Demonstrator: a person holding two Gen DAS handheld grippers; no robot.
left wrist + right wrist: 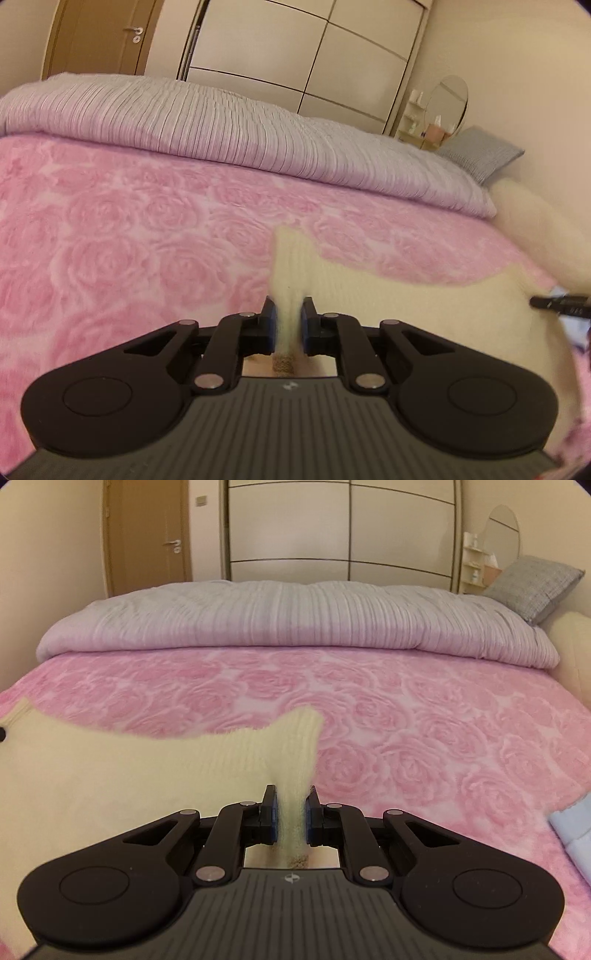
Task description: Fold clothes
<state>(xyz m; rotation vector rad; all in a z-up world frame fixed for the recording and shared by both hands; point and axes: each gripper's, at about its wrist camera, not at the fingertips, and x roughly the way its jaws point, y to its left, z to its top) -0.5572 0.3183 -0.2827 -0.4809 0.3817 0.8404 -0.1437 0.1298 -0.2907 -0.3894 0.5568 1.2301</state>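
A cream knitted garment (424,306) lies on the pink rose-patterned blanket (129,240). My left gripper (288,321) is shut on a bunched corner of it, and the cloth rises in a peak just beyond the blue pads (270,325). In the right wrist view the same garment (129,775) spreads to the left, and my right gripper (291,814) is shut on another bunched corner that stands up between its pads (313,818). The cloth stretches between the two grippers. A dark tip of the other gripper (557,302) shows at the right edge of the left view.
A lilac ribbed duvet (295,620) lies rolled across the far side of the bed. A grey pillow (535,587) leans at the far right by a cream headboard (576,653). A pale blue folded item (574,830) sits at the right edge. Wardrobe (343,528) and door (155,539) stand behind.
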